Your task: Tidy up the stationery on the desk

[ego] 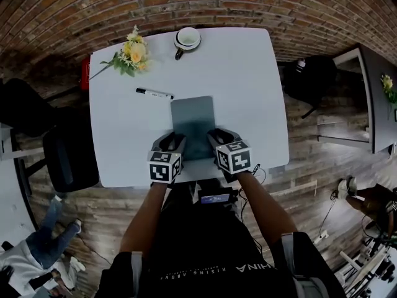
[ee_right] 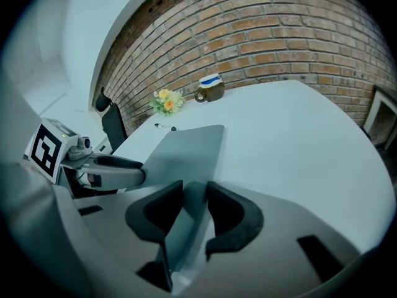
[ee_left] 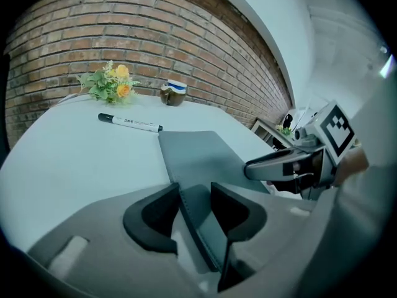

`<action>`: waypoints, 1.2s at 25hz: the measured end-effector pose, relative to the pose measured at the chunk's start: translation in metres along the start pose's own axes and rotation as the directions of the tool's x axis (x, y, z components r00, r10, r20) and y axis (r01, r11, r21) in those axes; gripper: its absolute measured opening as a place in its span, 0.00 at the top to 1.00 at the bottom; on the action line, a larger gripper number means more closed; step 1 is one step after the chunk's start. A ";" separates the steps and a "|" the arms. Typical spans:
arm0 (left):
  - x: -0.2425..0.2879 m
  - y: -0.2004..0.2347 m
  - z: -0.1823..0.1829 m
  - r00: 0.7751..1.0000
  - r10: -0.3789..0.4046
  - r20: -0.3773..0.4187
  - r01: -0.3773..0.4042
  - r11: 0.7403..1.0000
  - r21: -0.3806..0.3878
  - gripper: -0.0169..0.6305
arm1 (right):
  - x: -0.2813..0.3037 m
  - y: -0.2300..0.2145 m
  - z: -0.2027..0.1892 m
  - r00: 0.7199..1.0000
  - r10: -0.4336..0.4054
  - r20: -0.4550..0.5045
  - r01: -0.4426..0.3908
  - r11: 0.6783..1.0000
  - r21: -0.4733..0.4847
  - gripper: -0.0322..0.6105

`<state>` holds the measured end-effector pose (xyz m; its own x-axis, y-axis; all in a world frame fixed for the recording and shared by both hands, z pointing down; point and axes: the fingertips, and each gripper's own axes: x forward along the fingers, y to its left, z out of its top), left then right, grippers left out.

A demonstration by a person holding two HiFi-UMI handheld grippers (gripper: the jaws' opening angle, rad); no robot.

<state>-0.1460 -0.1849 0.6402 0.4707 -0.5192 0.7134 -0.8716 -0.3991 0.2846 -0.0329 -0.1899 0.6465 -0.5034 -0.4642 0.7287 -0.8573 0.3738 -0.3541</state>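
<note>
A flat grey folder point(ego: 192, 120) with a stitched edge lies in the middle of the white desk point(ego: 248, 85). Its near end runs between the jaws of both grippers. My left gripper point(ego: 175, 139) is shut on the folder's near left corner, and the folder point(ee_left: 198, 154) fills the gap between its pads point(ee_left: 155, 213). My right gripper point(ego: 217, 135) is shut on the near right corner, with the folder point(ee_right: 186, 148) between its pads point(ee_right: 229, 219). A black-capped white marker point(ego: 154, 93) lies loose just beyond the folder's far left corner.
A bunch of yellow flowers point(ego: 132, 54) lies at the desk's far left, and a cup point(ego: 187, 39) stands at the far middle edge. A black chair point(ego: 68, 154) is left of the desk. A brick wall runs behind.
</note>
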 end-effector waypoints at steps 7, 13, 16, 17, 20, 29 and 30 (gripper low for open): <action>-0.002 -0.001 0.001 0.997 0.080 -0.003 -0.080 0.996 0.050 0.72 | -0.001 0.003 -0.003 1.000 -0.016 0.003 0.016 1.000 0.011 0.69; -0.007 -0.004 -0.007 0.998 0.061 -0.032 -0.060 0.998 0.037 0.72 | -0.002 0.010 -0.008 1.000 0.011 -0.008 -0.010 0.999 0.041 0.61; -0.010 -0.009 -0.015 0.998 0.056 -0.033 -0.056 0.998 0.027 0.72 | -0.004 0.012 -0.013 1.000 -0.001 -0.009 0.001 1.000 0.031 0.60; -0.010 -0.009 -0.016 0.998 0.059 -0.028 -0.059 0.998 0.022 0.72 | -0.004 0.012 -0.014 1.000 -0.006 -0.006 0.007 1.000 0.030 0.60; -0.010 -0.009 -0.017 0.998 0.054 -0.015 -0.054 0.999 -0.002 0.72 | -0.004 0.010 -0.013 1.000 -0.029 0.003 0.029 0.999 0.034 0.63; -0.007 -0.008 -0.018 1.000 0.012 -0.029 -0.013 1.000 -0.027 0.72 | -0.007 0.006 -0.011 0.999 -0.024 0.031 0.022 0.996 0.083 0.73; -0.007 -0.007 -0.018 0.999 0.009 -0.031 -0.010 1.000 -0.029 0.72 | -0.009 0.006 -0.009 0.999 -0.024 0.034 0.021 0.996 0.082 0.75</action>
<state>-0.1454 -0.1646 0.6447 0.4586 -0.4993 0.7351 -0.8798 -0.3718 0.2963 -0.0330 -0.1759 0.6435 -0.4865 -0.5003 0.7163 -0.8735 0.2970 -0.3858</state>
